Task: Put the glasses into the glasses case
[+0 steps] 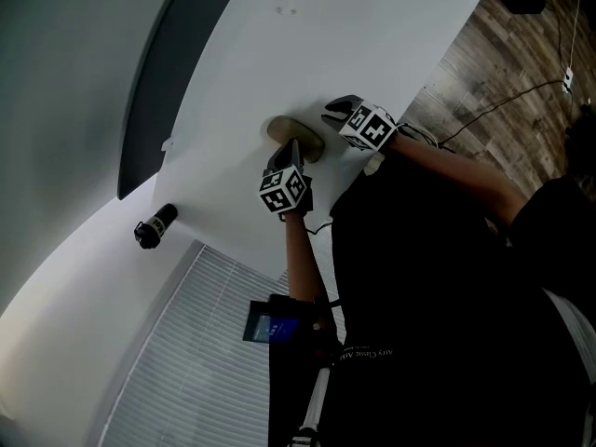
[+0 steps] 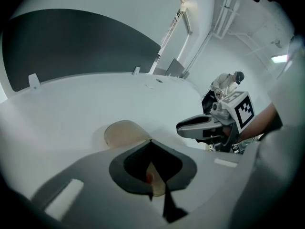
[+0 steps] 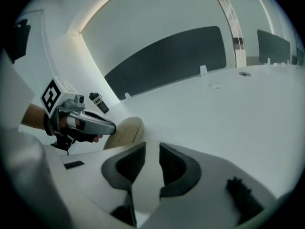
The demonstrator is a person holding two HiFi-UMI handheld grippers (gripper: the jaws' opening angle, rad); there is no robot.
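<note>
Lying on the white worktop (image 1: 326,35) near the middle of the head view is the tan glasses case (image 1: 289,128), an oval shape that looks closed. No view shows the glasses.

The left gripper (image 1: 292,147) comes at the case from its 6 o'clock, and its tip overlaps the case's near end. In the left gripper view the jaw tips are pressed together. The case spreads out beyond them toward 11 o'clock, and a tan sliver shows through the slit lower down between the pads. I cannot tell whether the tips nip the case's edge or only rest over it.

The right gripper (image 1: 332,110) sits at the case's 3 o'clock, just beside it. In the right gripper view its jaws are spread, with only bare worktop in the gap. There the case lies at 10 o'clock from the jaws, with the left gripper's tip at its edge.

A small dark cylinder (image 1: 155,225) stands on the worktop at 8 o'clock from the case, well apart from it. A dark panel (image 1: 158,73) runs along the far edge of the worktop.
</note>
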